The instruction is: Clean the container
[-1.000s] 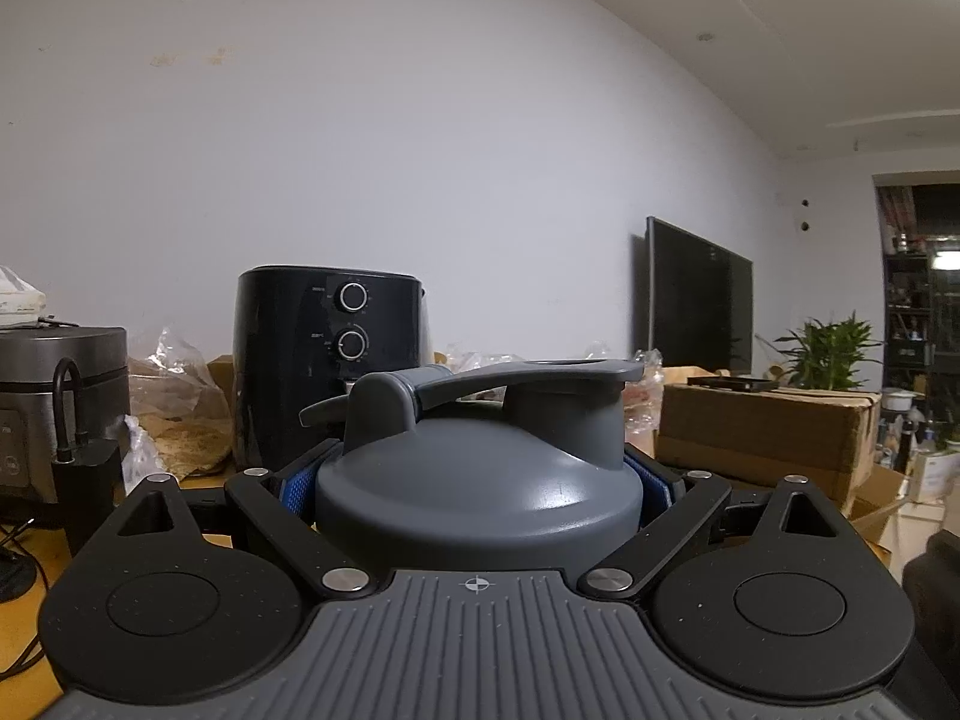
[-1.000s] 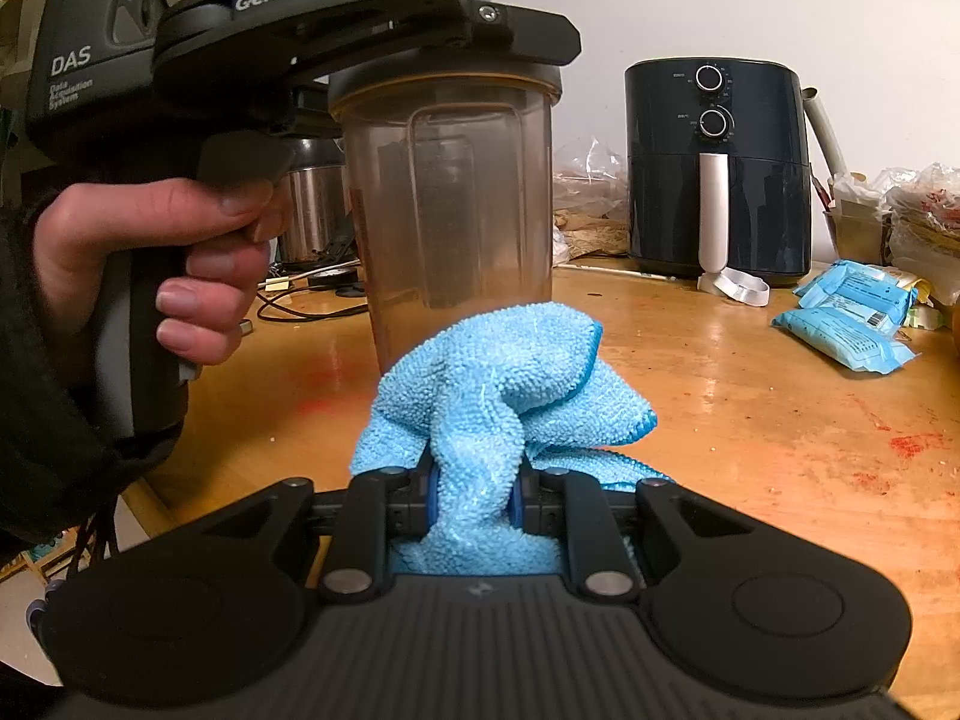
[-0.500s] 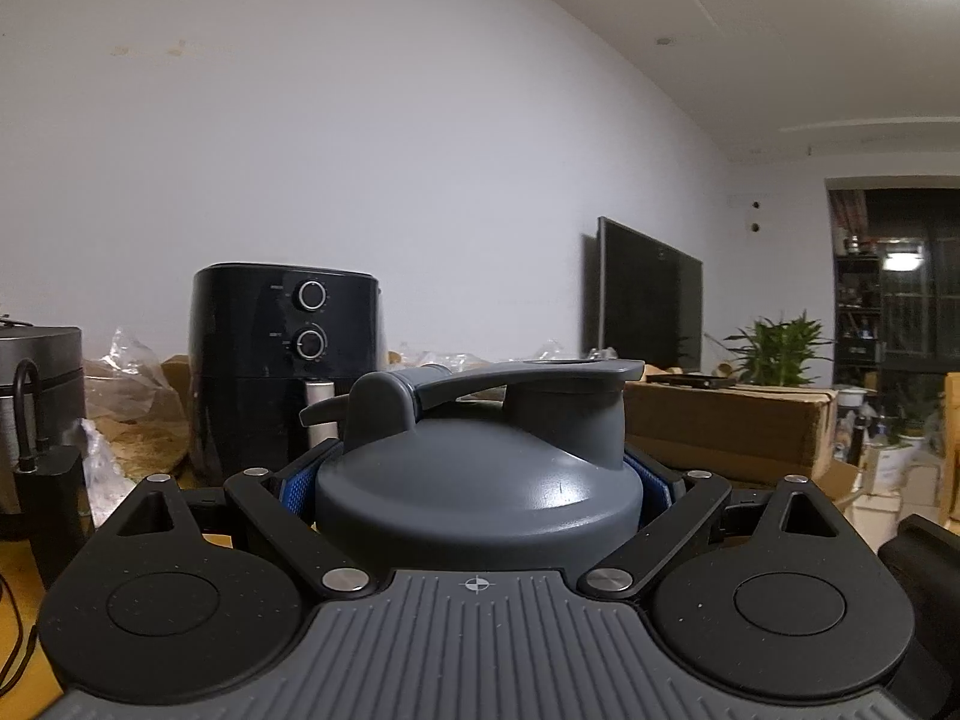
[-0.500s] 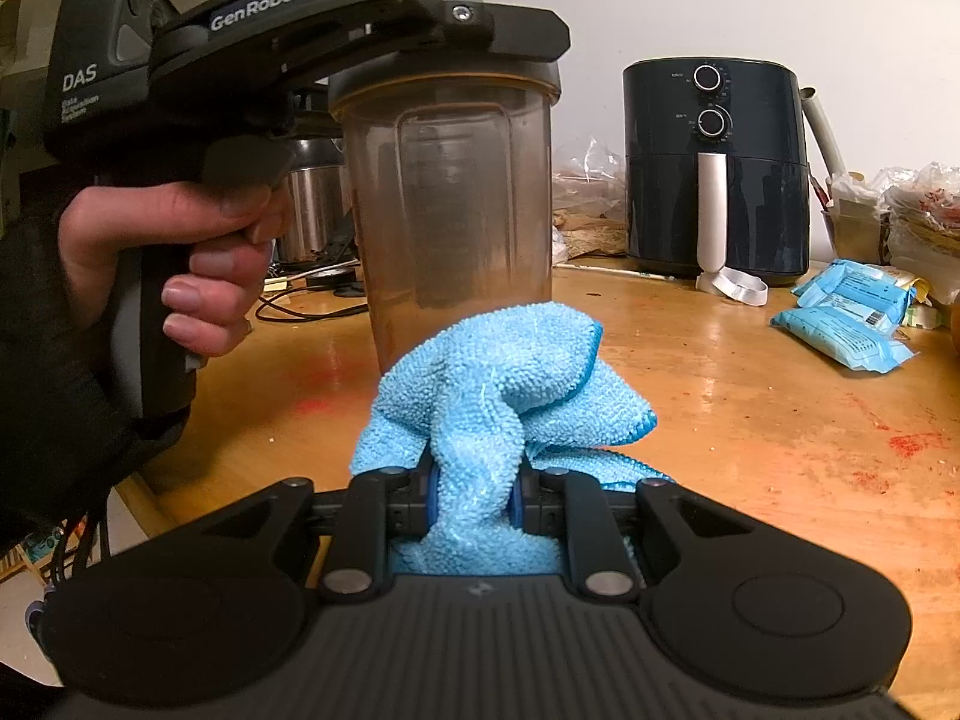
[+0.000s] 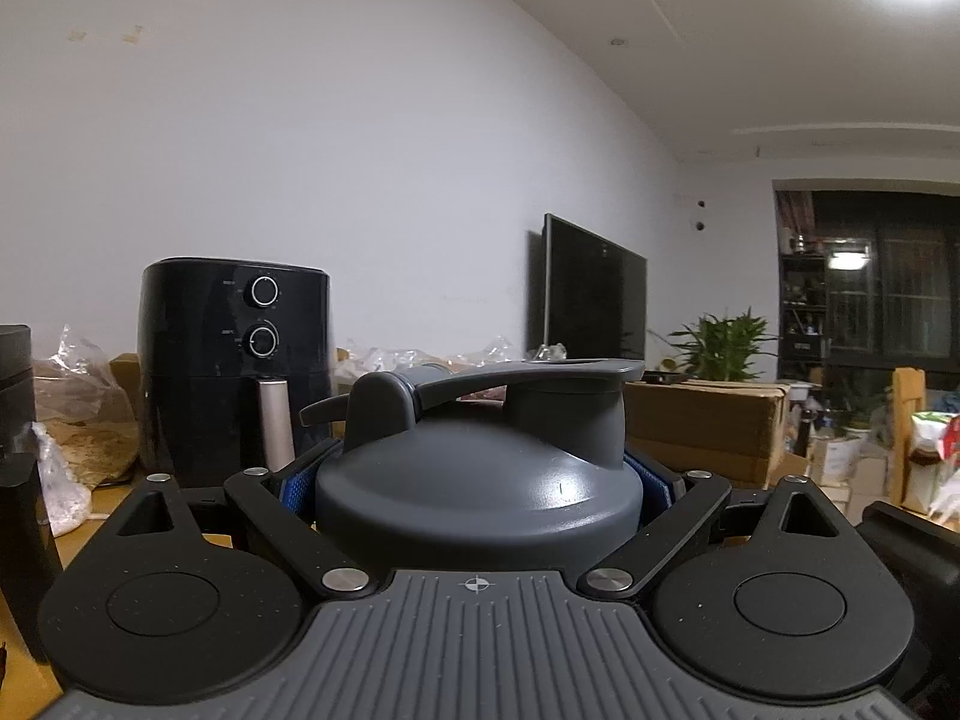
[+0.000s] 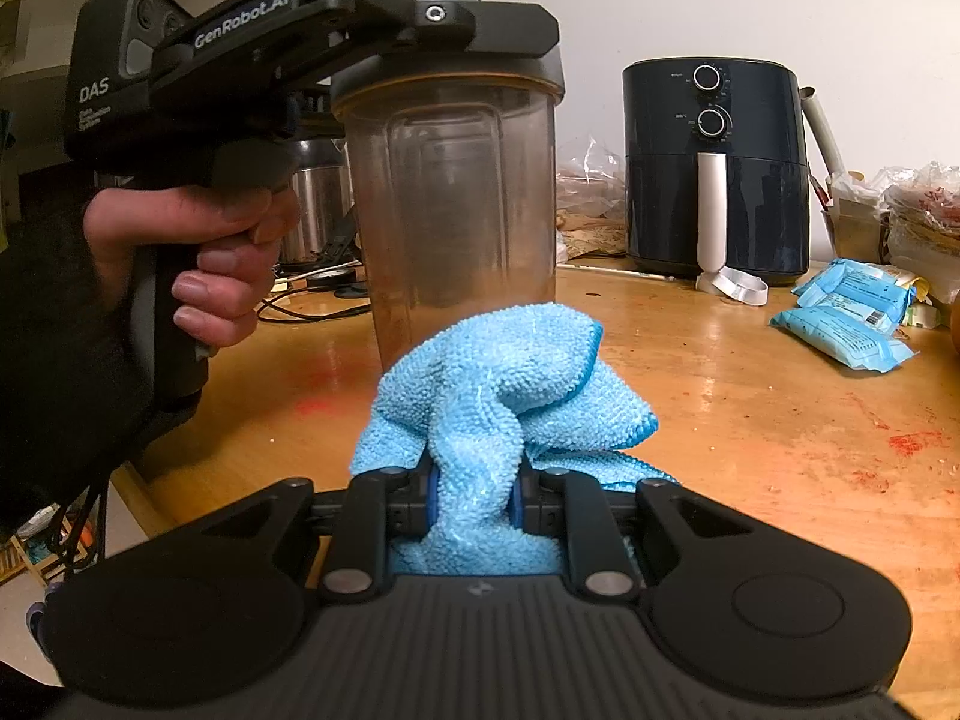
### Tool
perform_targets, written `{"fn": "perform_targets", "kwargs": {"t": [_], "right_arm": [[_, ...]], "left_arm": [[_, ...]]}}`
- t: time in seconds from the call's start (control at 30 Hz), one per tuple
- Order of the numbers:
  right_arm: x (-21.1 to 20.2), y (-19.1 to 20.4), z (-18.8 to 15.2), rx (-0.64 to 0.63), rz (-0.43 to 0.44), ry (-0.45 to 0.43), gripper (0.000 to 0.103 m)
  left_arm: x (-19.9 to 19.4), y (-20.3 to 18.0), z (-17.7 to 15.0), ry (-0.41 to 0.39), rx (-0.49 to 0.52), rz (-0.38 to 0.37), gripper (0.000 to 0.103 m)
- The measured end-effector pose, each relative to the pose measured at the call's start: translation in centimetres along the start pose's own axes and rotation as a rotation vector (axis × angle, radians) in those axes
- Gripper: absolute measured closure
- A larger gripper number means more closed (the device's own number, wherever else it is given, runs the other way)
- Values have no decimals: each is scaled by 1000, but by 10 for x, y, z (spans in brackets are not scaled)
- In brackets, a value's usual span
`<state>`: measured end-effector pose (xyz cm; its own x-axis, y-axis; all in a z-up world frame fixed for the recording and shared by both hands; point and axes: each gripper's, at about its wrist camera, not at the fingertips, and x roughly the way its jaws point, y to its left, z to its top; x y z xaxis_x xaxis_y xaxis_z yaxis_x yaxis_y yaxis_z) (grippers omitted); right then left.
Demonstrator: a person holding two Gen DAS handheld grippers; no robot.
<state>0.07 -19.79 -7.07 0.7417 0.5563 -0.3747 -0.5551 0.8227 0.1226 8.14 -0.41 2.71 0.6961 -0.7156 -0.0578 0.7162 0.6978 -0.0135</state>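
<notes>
A translucent brown shaker bottle (image 6: 456,198) with a grey flip lid (image 5: 480,480) stands upright over the wooden table (image 6: 750,408). My left gripper (image 5: 474,474) is shut on the lid from the left, its blue pads pressing both sides. In the right wrist view this left gripper (image 6: 456,24) is level at the bottle's top, and a hand (image 6: 204,240) holds its handle. My right gripper (image 6: 471,492) is shut on a bunched light-blue microfibre cloth (image 6: 504,372). The cloth sits just in front of the bottle's lower part and hides its base. I cannot tell whether they touch.
A black air fryer (image 6: 714,168) stands at the back of the table, with blue packets (image 6: 840,324) and crumpled bags to its right. A steel pot (image 6: 312,192) and cables lie behind the bottle. A cardboard box (image 5: 702,426) and a dark screen (image 5: 594,294) are further off.
The left gripper has swung about the bottle, so the air fryer and screen slid left in its view. The bottle, the cloth and the right gripper have stayed put.
</notes>
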Motion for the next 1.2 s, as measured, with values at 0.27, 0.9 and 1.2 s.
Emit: {"fn": "perform_targets", "kwargs": {"t": [0.27,0.9,1.2], "right_arm": [[-1,1,1,0,11,-14,88],[-18,6,23,1,15,-98,89],[-35,12,48,-22,6,-181,89]], "left_arm": [[3,3,-1,-1,-2,-8,8],[5,7,1,0,-6,-17,8],[5,7,1,3,-5,-20,8]]}}
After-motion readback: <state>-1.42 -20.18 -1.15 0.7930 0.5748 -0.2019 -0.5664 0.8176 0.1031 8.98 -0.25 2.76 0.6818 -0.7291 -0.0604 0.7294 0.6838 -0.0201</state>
